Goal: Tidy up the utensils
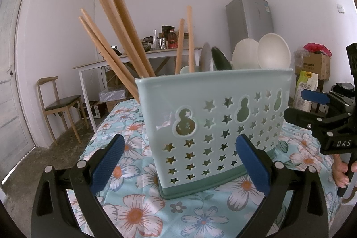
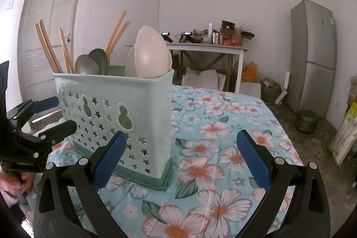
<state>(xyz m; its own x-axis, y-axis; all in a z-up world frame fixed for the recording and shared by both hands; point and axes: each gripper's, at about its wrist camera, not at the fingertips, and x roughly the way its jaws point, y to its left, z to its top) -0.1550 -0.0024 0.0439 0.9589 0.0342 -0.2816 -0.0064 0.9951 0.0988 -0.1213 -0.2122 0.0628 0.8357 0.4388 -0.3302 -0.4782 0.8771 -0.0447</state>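
Looks basically done: chopsticks (image 1: 116,21) and spoons (image 2: 147,52) all stand in the holder (image 1: 214,117) at 12 o'clock. Left gripper (image 1: 178,162) and right gripper (image 2: 180,160) both gape wide, empty. Nothing loose on the tablecloth (image 2: 223,148).

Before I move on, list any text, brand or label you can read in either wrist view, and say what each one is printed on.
"DAS": white letters on the black body of the right gripper, cut off at the frame edge.
White lettering on the black body of the left gripper: too blurred to read.
Characters on the yellow-and-white sack by the wall: too blurred.
Blue sticker on the tall grey fridge: too small.
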